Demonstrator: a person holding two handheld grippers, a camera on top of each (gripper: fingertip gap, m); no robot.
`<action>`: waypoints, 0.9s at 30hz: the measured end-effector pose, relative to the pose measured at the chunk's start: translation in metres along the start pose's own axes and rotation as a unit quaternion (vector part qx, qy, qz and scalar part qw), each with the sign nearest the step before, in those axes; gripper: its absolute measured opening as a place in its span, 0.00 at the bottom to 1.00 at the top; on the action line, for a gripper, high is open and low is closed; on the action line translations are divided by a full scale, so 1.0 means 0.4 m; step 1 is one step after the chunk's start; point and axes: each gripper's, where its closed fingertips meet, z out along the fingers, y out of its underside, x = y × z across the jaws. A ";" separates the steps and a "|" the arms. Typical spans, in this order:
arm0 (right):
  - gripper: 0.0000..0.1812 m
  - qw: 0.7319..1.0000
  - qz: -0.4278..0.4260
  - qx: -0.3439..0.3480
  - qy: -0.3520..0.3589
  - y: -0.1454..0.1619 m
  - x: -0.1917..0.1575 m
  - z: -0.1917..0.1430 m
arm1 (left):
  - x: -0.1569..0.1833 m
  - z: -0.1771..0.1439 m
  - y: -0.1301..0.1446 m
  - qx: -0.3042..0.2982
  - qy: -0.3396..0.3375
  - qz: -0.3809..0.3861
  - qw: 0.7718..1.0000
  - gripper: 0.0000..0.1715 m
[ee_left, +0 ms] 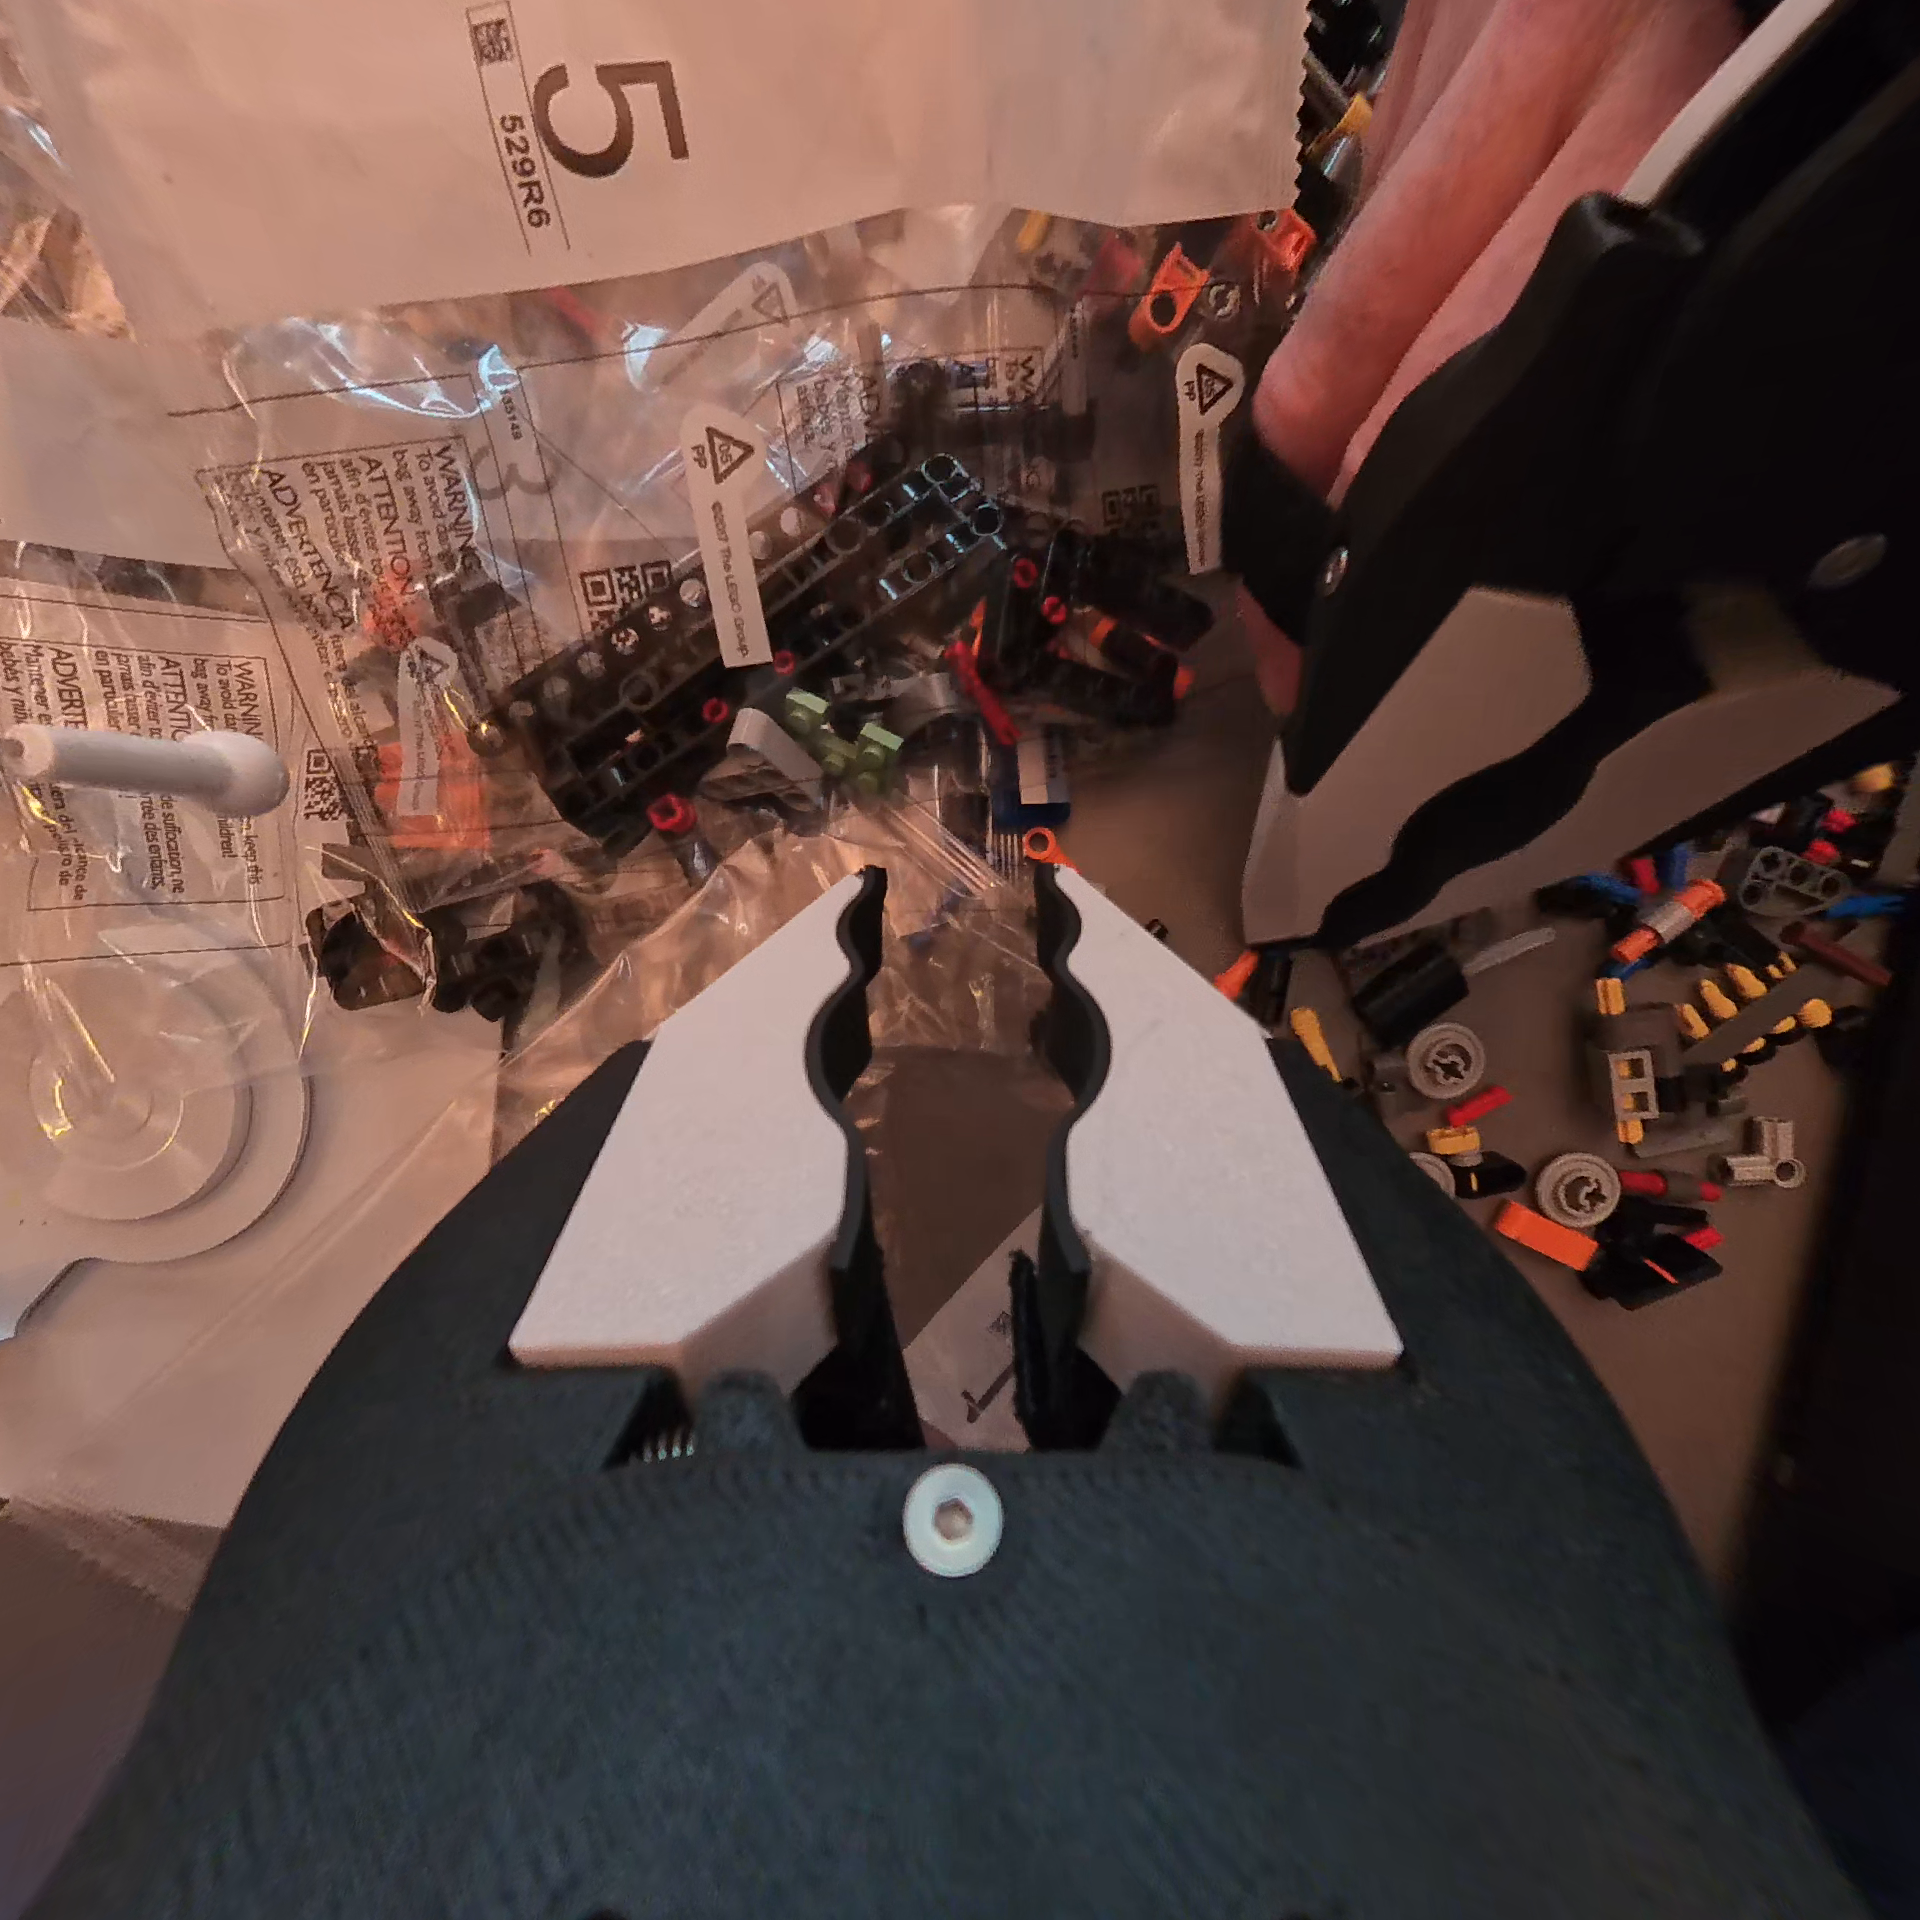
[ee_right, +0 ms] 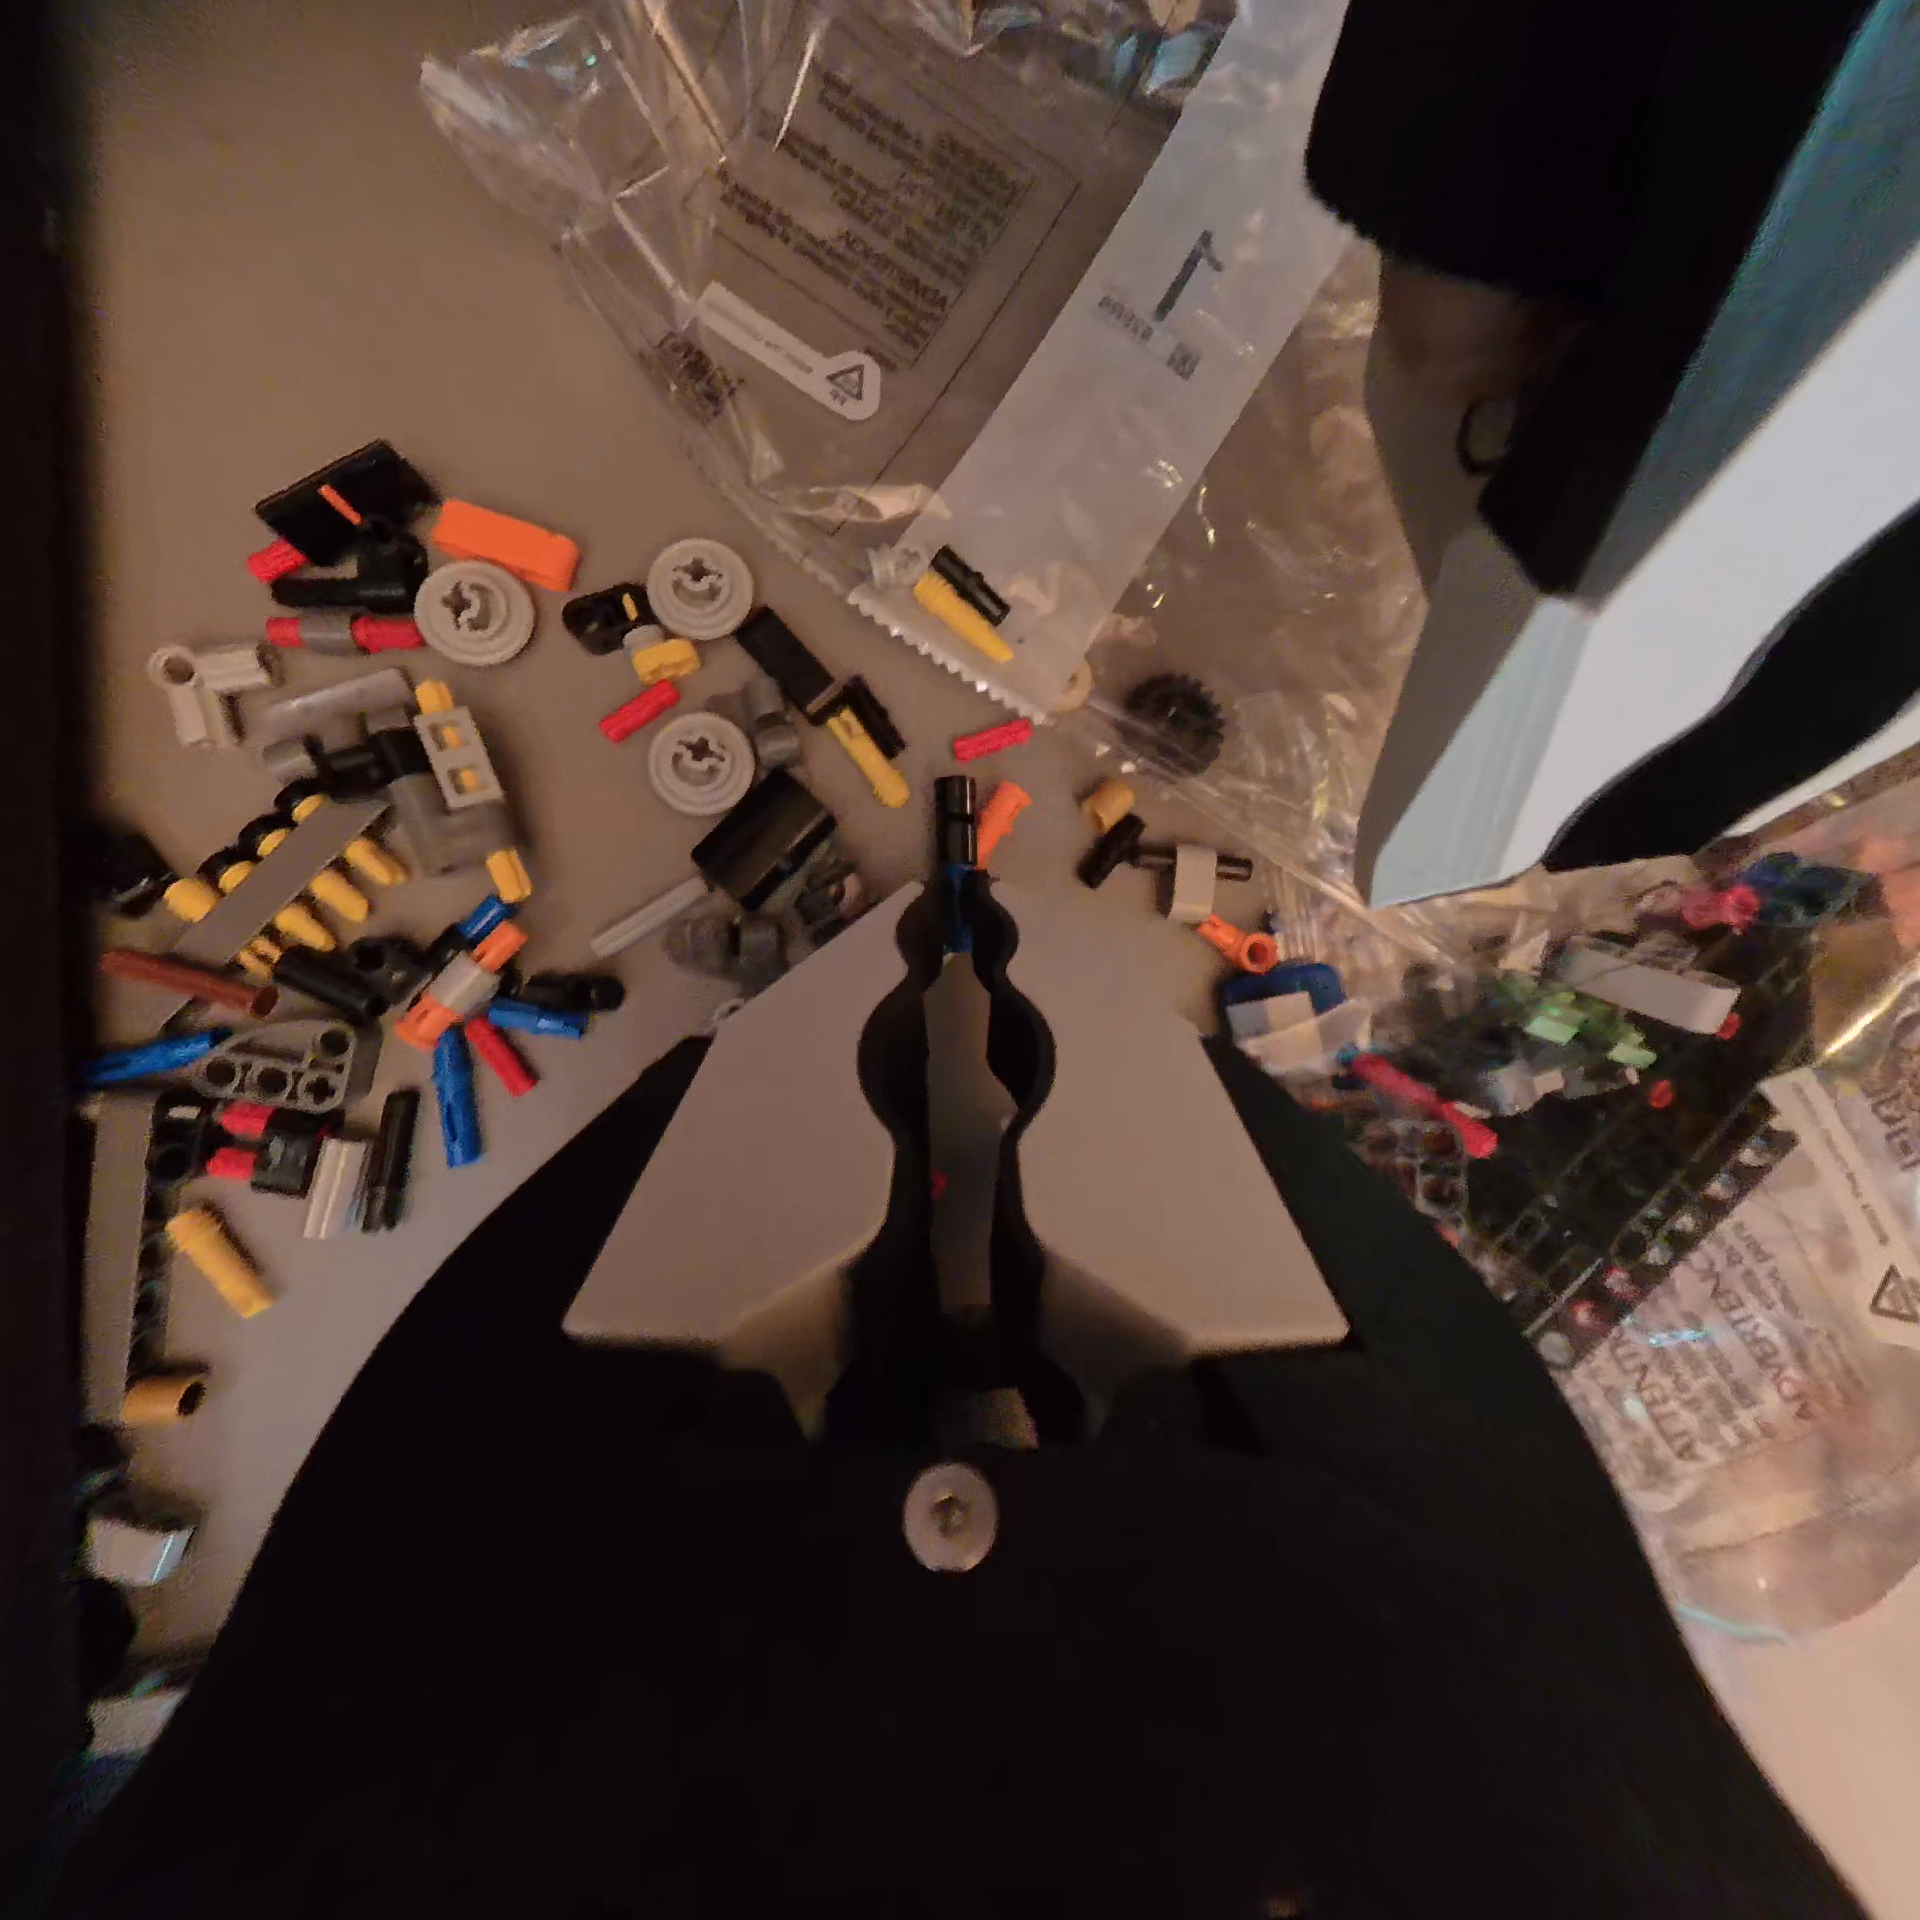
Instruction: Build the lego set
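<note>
My right gripper is shut on a small pin with a black tip and a blue part, held just above the table. It hangs over a scatter of loose lego pieces: grey pulley wheels and yellow, red, blue and black pins. My left gripper is open and empty over sealed clear bags of parts, which hold long black beams. The right gripper, held by a hand, also shows at the right of the left wrist view.
A torn-open clear bag lies beyond the loose pieces. A white numbered bag lies at the back, with more bags to the left holding white round parts. The brown table shows bare patches at the far left of the right wrist view.
</note>
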 end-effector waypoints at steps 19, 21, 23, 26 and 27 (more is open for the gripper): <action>0.11 0.965 0.030 0.166 0.201 -0.035 0.176 -0.283 | -0.006 -0.018 -0.004 0.016 -0.003 -0.002 1.000 0.16; 0.13 0.933 0.062 0.213 0.284 -0.015 0.239 -0.405 | -0.005 -0.021 -0.007 0.021 -0.003 -0.002 1.000 0.16; 0.15 0.890 0.100 0.235 0.378 0.045 0.301 -0.529 | -0.005 -0.022 -0.009 0.023 -0.002 -0.001 1.000 0.16; 0.16 0.816 0.159 0.244 0.500 0.172 0.359 -0.704 | -0.003 -0.021 -0.011 0.024 -0.001 0.001 1.000 0.16; 0.16 0.789 0.179 0.249 0.532 0.215 0.369 -0.759 | -0.003 -0.021 -0.013 0.025 0.000 0.001 1.000 0.16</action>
